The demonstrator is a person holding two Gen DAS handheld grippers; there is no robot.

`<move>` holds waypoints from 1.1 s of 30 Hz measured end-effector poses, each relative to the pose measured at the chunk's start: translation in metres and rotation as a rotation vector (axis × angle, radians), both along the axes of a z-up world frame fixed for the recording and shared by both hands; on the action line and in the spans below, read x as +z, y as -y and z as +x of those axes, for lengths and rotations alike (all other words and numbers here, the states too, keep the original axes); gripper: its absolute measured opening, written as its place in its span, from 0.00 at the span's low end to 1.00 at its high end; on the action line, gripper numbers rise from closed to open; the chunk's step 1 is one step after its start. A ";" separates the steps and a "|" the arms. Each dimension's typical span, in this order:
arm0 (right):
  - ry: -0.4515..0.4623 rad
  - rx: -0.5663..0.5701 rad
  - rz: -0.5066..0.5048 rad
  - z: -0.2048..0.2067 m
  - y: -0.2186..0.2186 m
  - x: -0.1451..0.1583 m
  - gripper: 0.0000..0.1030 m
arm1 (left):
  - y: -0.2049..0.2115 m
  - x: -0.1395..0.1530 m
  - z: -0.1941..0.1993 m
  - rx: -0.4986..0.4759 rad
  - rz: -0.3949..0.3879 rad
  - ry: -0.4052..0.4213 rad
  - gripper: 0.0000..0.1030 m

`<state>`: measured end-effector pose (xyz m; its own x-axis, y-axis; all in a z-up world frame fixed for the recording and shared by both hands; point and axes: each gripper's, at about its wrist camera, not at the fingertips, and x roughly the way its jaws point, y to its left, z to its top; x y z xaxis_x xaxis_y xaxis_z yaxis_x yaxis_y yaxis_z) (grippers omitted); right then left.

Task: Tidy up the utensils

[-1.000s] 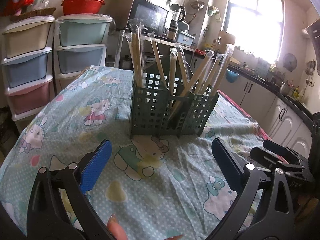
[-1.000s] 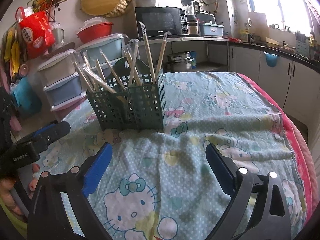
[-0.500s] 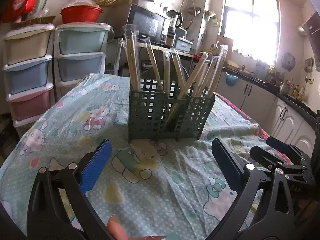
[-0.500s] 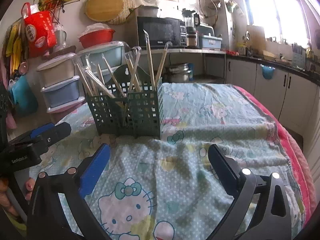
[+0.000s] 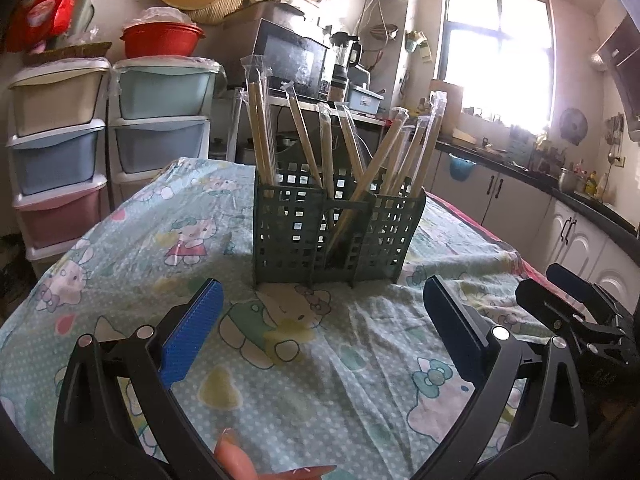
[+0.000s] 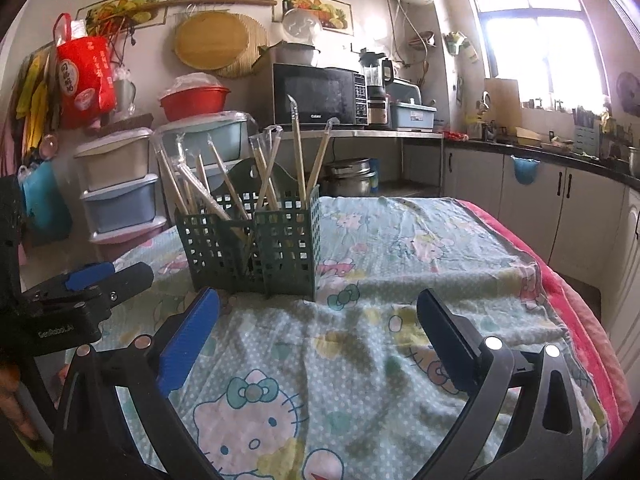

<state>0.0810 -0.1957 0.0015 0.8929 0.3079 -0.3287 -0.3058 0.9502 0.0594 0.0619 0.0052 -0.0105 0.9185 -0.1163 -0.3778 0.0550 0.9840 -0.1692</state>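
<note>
Both tongs point(image 5: 320, 320) point(image 6: 318, 322) agape, empty, apparently short of chopstick caddy point(image 5: 336, 232).

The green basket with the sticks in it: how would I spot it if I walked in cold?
Find the table under the cartoon-cat cloth. Near its middle stands a dark green basket with grid-hole walls, holding plastic-wrapped wooden chopsticks that fan upward. Nothing else stands on the cloth.
</note>
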 end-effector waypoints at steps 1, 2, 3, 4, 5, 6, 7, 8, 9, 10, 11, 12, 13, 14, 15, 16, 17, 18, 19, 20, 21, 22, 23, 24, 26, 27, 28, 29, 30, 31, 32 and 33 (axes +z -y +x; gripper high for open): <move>0.000 -0.003 0.003 0.000 0.000 0.000 0.94 | 0.000 0.000 0.000 0.000 0.002 -0.001 0.90; -0.001 -0.005 0.004 0.000 0.001 -0.001 0.94 | 0.000 0.000 0.001 0.001 0.003 0.000 0.90; -0.002 -0.007 0.007 0.000 0.001 -0.001 0.94 | 0.000 0.000 0.000 -0.001 0.002 -0.002 0.90; -0.002 -0.010 0.009 0.000 0.001 -0.001 0.94 | 0.000 0.000 0.000 -0.001 0.001 -0.001 0.90; -0.003 -0.012 0.010 0.000 0.002 -0.001 0.94 | 0.000 0.000 0.000 -0.001 0.001 0.001 0.90; -0.003 -0.013 0.013 0.000 0.002 -0.001 0.94 | 0.000 0.000 0.000 0.000 0.001 0.001 0.90; -0.002 -0.017 0.015 0.000 0.002 -0.001 0.94 | 0.000 0.000 0.000 0.000 0.000 0.003 0.90; -0.001 -0.019 0.017 -0.001 0.003 -0.001 0.94 | 0.000 0.001 -0.001 -0.002 0.001 0.004 0.90; 0.000 -0.019 0.019 -0.001 0.003 -0.001 0.94 | 0.000 0.001 -0.001 -0.001 0.001 0.005 0.90; 0.002 -0.022 0.020 -0.001 0.003 -0.001 0.94 | 0.001 0.001 -0.001 0.000 0.002 0.008 0.90; 0.002 -0.022 0.021 -0.001 0.004 -0.001 0.94 | 0.001 0.001 -0.002 -0.002 0.002 0.011 0.90; 0.003 -0.022 0.022 -0.002 0.003 -0.001 0.94 | 0.001 0.001 -0.003 -0.004 0.002 0.014 0.90; 0.003 -0.023 0.021 -0.002 0.003 -0.001 0.94 | 0.001 0.002 -0.003 -0.003 0.003 0.016 0.90; 0.004 -0.023 0.020 -0.002 0.003 -0.001 0.94 | 0.002 0.002 -0.004 -0.003 0.004 0.018 0.90; 0.004 -0.023 0.019 -0.002 0.003 -0.001 0.94 | 0.002 0.002 -0.004 -0.003 0.004 0.020 0.90; 0.005 -0.024 0.019 -0.002 0.003 -0.001 0.94 | 0.002 0.002 -0.003 -0.002 0.004 0.020 0.90; 0.007 -0.024 0.020 -0.002 0.003 -0.001 0.94 | 0.002 0.002 -0.003 -0.003 0.003 0.022 0.90; 0.006 -0.022 0.020 -0.002 0.003 -0.001 0.94 | 0.002 0.002 -0.004 -0.002 0.003 0.024 0.90; 0.007 -0.023 0.019 -0.002 0.003 -0.001 0.94 | 0.002 0.002 -0.004 -0.001 0.003 0.026 0.90; 0.007 -0.023 0.020 -0.002 0.003 -0.001 0.94 | 0.002 0.002 -0.004 -0.002 0.003 0.029 0.90; 0.009 -0.023 0.020 -0.002 0.003 -0.001 0.94 | 0.002 0.002 -0.005 -0.003 0.003 0.030 0.90; 0.010 -0.024 0.019 -0.002 0.003 -0.001 0.94 | 0.002 0.002 -0.004 -0.002 0.004 0.030 0.90; 0.011 -0.025 0.019 -0.002 0.003 -0.001 0.94 | 0.002 0.001 -0.005 -0.002 0.004 0.031 0.90; 0.011 -0.023 0.019 -0.002 0.003 -0.001 0.94 | 0.002 0.001 -0.005 -0.002 0.004 0.031 0.90; 0.013 -0.023 0.018 -0.002 0.003 -0.001 0.94 | 0.002 0.001 -0.004 -0.001 0.004 0.030 0.90; 0.013 -0.024 0.018 -0.003 0.003 -0.001 0.94 | 0.002 0.001 -0.005 -0.002 0.004 0.031 0.90; 0.013 -0.024 0.018 -0.003 0.003 -0.001 0.94 | 0.002 0.001 -0.004 -0.002 0.004 0.031 0.90; 0.013 -0.024 0.019 -0.003 0.003 -0.001 0.94 | 0.002 0.001 -0.005 -0.002 0.004 0.032 0.90; 0.012 -0.024 0.019 -0.003 0.003 -0.001 0.94 | 0.002 0.001 -0.005 -0.002 0.004 0.032 0.90; 0.012 -0.024 0.020 -0.003 0.003 -0.001 0.94 | 0.002 0.002 -0.005 -0.003 0.003 0.034 0.90; 0.013 -0.024 0.019 -0.003 0.003 -0.001 0.94 | 0.002 0.002 -0.005 -0.003 0.004 0.035 0.90; 0.013 -0.024 0.020 -0.003 0.003 -0.001 0.94 | 0.002 0.002 -0.004 -0.002 0.004 0.035 0.90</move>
<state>0.0781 -0.1985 0.0009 0.9044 0.2925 -0.3107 -0.2837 0.9560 0.0743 0.0579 0.0030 -0.0086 0.9309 -0.1171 -0.3461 0.0630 0.9845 -0.1635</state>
